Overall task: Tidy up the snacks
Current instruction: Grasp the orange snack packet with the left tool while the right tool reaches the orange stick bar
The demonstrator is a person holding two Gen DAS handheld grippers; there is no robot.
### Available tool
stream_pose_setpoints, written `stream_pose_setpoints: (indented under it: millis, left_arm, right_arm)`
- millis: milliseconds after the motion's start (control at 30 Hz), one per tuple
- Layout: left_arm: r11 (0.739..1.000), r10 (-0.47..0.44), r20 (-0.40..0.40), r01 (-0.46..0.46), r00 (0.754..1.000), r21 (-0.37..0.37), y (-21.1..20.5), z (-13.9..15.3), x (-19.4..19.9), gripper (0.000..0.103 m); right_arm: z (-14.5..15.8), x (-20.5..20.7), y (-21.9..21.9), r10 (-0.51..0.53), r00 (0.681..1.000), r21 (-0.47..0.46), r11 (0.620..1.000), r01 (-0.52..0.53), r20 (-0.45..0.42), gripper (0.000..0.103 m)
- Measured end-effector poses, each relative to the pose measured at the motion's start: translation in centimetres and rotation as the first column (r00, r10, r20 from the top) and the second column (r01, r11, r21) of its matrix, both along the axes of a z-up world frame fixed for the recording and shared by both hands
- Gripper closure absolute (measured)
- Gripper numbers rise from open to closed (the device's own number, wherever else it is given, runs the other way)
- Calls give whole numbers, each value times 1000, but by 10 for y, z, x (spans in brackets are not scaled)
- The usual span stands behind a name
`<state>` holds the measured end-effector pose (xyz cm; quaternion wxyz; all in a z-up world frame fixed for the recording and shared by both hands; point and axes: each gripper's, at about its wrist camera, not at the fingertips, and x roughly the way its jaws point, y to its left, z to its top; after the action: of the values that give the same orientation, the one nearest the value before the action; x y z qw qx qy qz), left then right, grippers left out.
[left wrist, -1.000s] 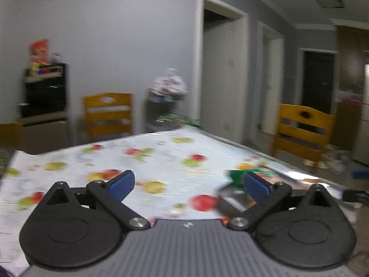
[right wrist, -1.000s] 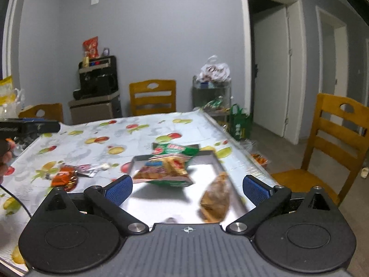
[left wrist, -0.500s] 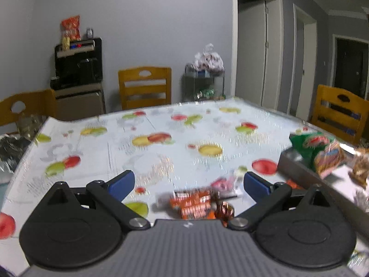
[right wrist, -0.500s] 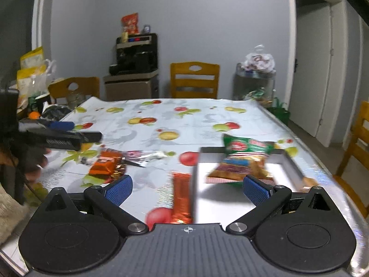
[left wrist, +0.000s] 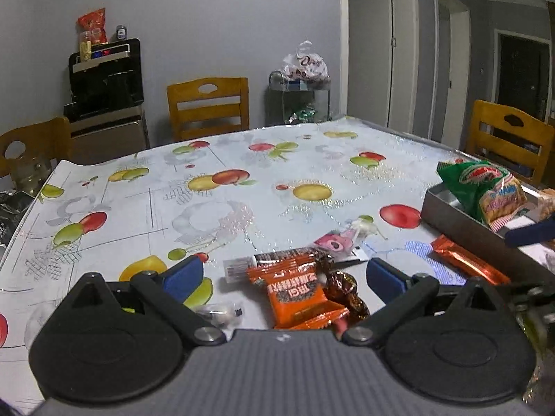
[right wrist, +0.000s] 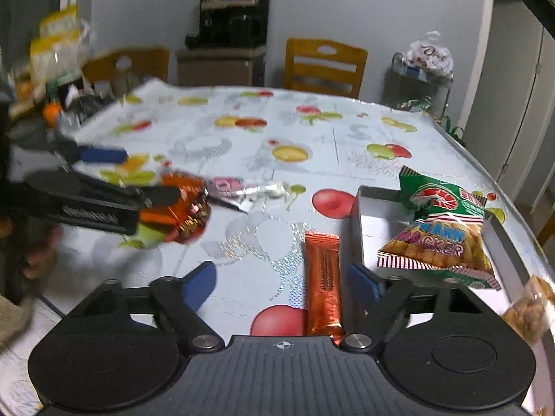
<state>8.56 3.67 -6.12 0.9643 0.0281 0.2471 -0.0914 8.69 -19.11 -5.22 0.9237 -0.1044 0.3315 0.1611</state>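
My left gripper (left wrist: 284, 275) is open and hangs low over a pile of orange snack packets (left wrist: 298, 291) and a brown wrapped candy (left wrist: 347, 291), which lie between its fingers without being touched. The right gripper (right wrist: 281, 284) has its jaws closing. A long orange bar (right wrist: 324, 277) lies on the cloth between them, close to the right pad and not pressed. To the right stands a grey tray (right wrist: 360, 208) holding a green prawn cracker bag (right wrist: 440, 228). The right wrist view also shows the left gripper (right wrist: 149, 175) over the orange packets (right wrist: 184, 204).
A pink packet (left wrist: 340, 241) lies just beyond the orange pile. A clear bag of brown snacks (right wrist: 527, 312) sits at the tray's near right. Wooden chairs (left wrist: 208, 107) ring the fruit-print table (left wrist: 225, 215), and a black appliance (left wrist: 104, 76) stands by the wall.
Both views swung from the tray toward the loose snacks. The left gripper sank over the orange packets. The right gripper came over the orange bar and its jaws narrowed.
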Motion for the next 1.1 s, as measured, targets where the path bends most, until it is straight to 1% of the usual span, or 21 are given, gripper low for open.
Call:
stream_pose_setpoints:
  millis: [33, 67, 100, 167, 267, 333, 367, 433, 533, 567, 667, 733, 800, 833, 900, 1000, 1067, 1100]
  left_arm:
    - [1000, 5, -3, -5, 1000, -8, 1, 0, 1, 1]
    - [1000, 10, -10, -10, 1000, -17, 1, 0, 2, 1]
    - [999, 13, -20, -13, 1000, -29, 2, -1, 4, 2]
    - [999, 10, -37, -11, 999, -46, 4, -3, 6, 2]
    - [998, 5, -50, -8, 999, -56, 4, -6, 8, 9]
    - [998, 7, -61, -11, 998, -57, 4, -8, 10, 17]
    - [998, 7, -67, -11, 998, -58, 4, -8, 11, 20]
    - [998, 1, -85, -7, 996, -67, 5, -10, 13, 33]
    - [997, 7, -118, -16, 993, -70, 6, -13, 18, 41]
    - [997, 10, -130, -20, 992, -74, 7, -15, 20, 42]
    - [996, 18, -152, -31, 988, -86, 10, -17, 22, 50]
    - [995, 26, -156, -40, 987, -90, 11, -18, 23, 61]
    - [995, 31, -160, -46, 987, -92, 12, -18, 24, 68]
    - [995, 31, -159, -46, 987, -93, 12, -18, 23, 68]
    - [995, 31, -159, -46, 987, -92, 12, -18, 23, 68]
    - [995, 32, -156, -45, 987, -86, 12, -18, 23, 69]
    - [995, 31, -155, -45, 987, -85, 12, -17, 23, 69]
    - [995, 31, -156, -45, 987, -86, 12, -17, 23, 69]
  right_arm:
    - [-2, 3, 2, -5, 1000, -1, 1000, 5, -12, 41]
    - [-4, 7, 3, -10, 1000, 5, 1000, 10, -26, 44]
    - [-6, 10, 3, -20, 999, 15, 1000, 21, -37, 49]
    - [-8, 16, 2, -35, 998, 33, 999, 36, -45, 51]
    - [-13, 21, 2, -57, 997, 35, 998, 59, -43, 52]
    - [-18, 24, 3, -73, 996, 12, 997, 74, -41, 52]
    - [-19, 25, 3, -77, 997, 0, 997, 77, -25, 52]
    - [-20, 27, 4, -78, 997, 1, 997, 78, -15, 52]
    - [-20, 28, 4, -63, 998, 25, 998, 63, -18, 52]
    - [-20, 28, 5, -54, 998, 31, 998, 54, -17, 52]
    - [-19, 25, 4, 20, 999, 114, 993, -15, -43, 53]
    - [-18, 22, 4, 45, 998, 147, 988, -38, -40, 53]
    - [-16, 17, 5, 35, 999, 127, 991, -34, -5, 53]
    - [-14, 15, 5, 23, 999, 108, 994, -26, 22, 53]
    - [-12, 16, 4, -7, 999, 74, 997, 4, 43, 53]
    - [-15, 22, -1, -46, 999, 64, 997, 45, 14, 53]
    - [-19, 27, -2, -77, 997, 45, 996, 77, -7, 53]
    - [-21, 28, -1, -90, 996, 29, 996, 90, -2, 53]
